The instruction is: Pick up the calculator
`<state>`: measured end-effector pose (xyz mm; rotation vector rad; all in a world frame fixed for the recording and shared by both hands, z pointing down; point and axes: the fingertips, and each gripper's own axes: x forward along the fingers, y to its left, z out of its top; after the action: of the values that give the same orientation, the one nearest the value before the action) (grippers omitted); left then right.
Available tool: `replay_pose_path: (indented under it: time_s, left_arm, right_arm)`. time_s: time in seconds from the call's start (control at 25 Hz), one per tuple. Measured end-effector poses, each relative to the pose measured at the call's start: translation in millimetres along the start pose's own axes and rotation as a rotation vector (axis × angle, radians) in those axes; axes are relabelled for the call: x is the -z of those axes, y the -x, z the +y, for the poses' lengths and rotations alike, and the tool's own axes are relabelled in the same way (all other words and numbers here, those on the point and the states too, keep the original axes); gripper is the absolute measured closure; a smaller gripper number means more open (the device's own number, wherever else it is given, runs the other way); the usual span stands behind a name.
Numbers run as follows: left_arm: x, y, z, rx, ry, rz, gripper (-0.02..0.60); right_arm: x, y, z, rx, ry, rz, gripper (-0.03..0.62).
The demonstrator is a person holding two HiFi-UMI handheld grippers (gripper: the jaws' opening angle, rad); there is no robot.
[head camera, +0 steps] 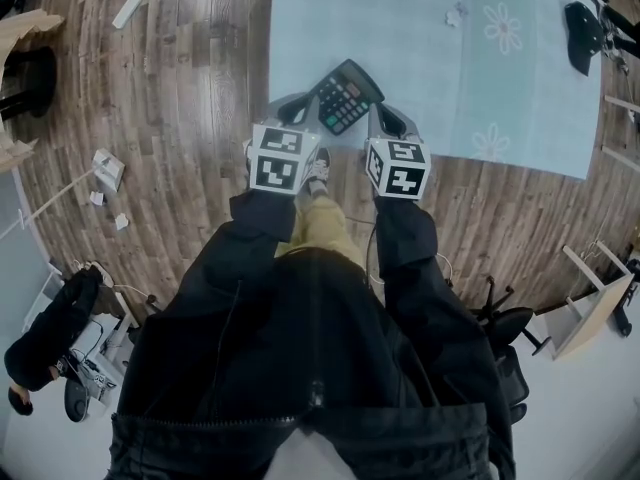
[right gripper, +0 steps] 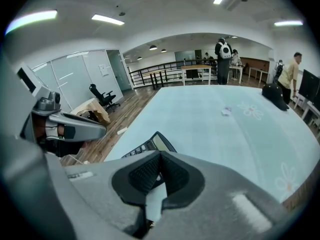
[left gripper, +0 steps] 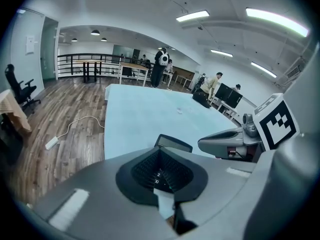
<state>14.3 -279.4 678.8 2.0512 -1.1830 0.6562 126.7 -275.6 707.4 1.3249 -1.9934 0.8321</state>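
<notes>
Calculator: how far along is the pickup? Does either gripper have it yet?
Done: nothing yet. The calculator lies at the near corner of the pale blue tablecloth, ungripped. In hand: the left gripper and right gripper flank it, both with jaws together and nothing between them. Left: open one gripper, close it on the calculator, then lift.

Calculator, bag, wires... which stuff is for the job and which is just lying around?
For the job: calculator, left tongs, right tongs.
Lying about: black bag, paper scrap, white power strip, loose papers.
</notes>
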Motion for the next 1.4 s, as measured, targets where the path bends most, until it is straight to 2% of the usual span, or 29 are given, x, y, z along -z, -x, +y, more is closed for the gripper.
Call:
replay_pose_path:
  time_s: [0.44,0.68,0.88,1.04,1.28,1.4]
  left_arm:
    - [16,-29,6,0.019,0.016,0.084,0.580]
    - [19,-35,4,0.032,0.017,0.095,0.580]
    - [18,-36,9,0.021,-0.002,0.093,0.580]
    - [17,-37,7,0.031,0.006,0.091,0.580]
    - [21,-37,11,0.029,0.008,0.097,0.580]
    - [20,-35,15,0.020,-0.010,0.095,0.580]
  right_arm:
    - [6,-33,-17,-0.003,0.036,0.058,0.591]
    - [-2,-47,-18,-0.021,0.092,0.048,0.541]
    - [-10,-64,-16,-0.078,0.153,0.069,0.480]
    - [-7,-77,-17,-0.124,0.171,0.098,0.465]
    - [1,-80,-10,-0.273,0.091,0.121,0.465]
    - [6,-82,-7,-0.314,0.065,0.124,0.461]
